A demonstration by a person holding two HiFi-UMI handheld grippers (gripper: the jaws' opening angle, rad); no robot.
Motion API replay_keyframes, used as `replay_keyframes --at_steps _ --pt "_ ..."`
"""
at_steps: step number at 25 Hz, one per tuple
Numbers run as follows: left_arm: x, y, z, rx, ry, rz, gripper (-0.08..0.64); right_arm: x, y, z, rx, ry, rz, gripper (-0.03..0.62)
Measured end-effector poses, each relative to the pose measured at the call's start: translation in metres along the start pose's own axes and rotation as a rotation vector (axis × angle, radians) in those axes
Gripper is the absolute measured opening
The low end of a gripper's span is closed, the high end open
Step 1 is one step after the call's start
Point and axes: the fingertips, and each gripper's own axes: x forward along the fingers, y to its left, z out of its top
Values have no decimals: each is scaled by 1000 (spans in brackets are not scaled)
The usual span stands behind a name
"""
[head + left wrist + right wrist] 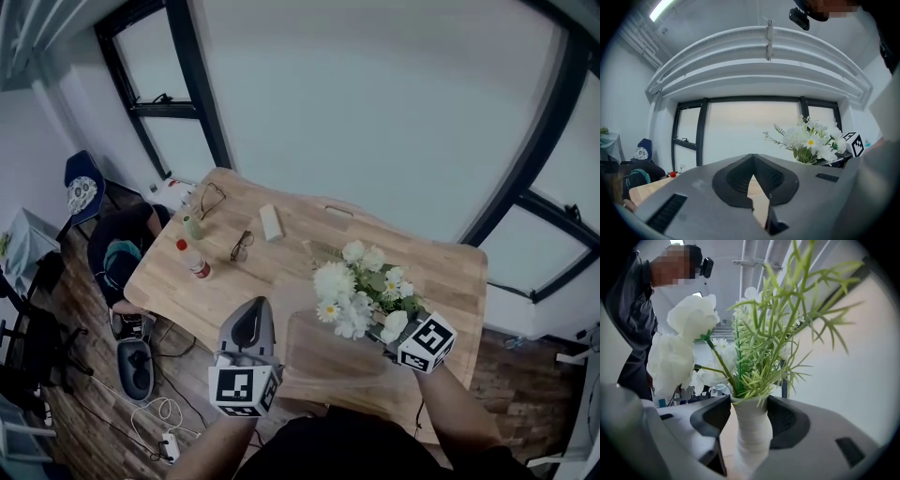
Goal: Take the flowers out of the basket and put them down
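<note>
Mostly fluffy wht flowers (pixel 691 315), wrapped stem (pixel 752 437).

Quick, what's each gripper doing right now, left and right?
Left gripper: closed, nothing between its jaws.
Right gripper: closed on the white-wrapped stems of the bouquet of white flowers.

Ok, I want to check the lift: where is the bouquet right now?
The bouquet is right of centre in the head view, over the near right part of the wooden table, its white-wrapped stem clamped in the right gripper.
</note>
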Motion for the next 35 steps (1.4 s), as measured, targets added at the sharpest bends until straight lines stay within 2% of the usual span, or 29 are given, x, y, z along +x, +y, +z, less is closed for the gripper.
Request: replay_keyframes --at_steps 17,35 --pt "32 -54 9 -1 -29 -133 5 -58 -27 33 -14 -38 -143 261" --pt "72 -134 8 9 -28 -317 5 -142 -62 44 -25 -70 -341 261"
